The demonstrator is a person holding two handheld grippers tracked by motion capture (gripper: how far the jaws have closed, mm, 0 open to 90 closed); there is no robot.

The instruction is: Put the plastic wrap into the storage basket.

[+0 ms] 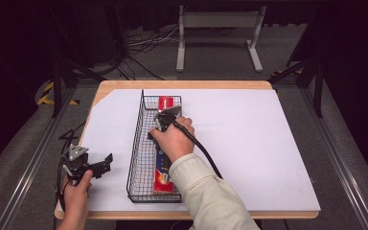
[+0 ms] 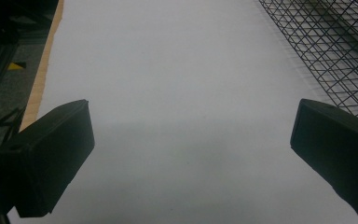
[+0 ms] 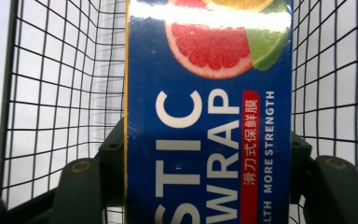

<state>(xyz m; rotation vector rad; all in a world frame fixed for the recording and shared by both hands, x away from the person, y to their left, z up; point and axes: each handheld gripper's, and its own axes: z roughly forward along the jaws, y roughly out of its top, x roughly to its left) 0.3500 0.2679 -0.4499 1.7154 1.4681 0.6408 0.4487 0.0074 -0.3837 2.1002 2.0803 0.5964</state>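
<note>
At lower left our left gripper (image 1: pixel 106 161) sits wide apart over the white sheet (image 1: pixel 249 143), gripping nothing. Mid-frame, our right gripper (image 1: pixel 159 120) is clamped tight on the plastic wrap box (image 3: pixel 209 121) lying lengthwise inside the wire basket (image 1: pixel 135 143).

One wrap box (image 3: pixel 208 121) between the right gripper's (image 3: pixel 208 186) jaws, one wire basket (image 1: pixel 135 158) around them, two grippers, one table (image 1: pixel 268 143).
</note>
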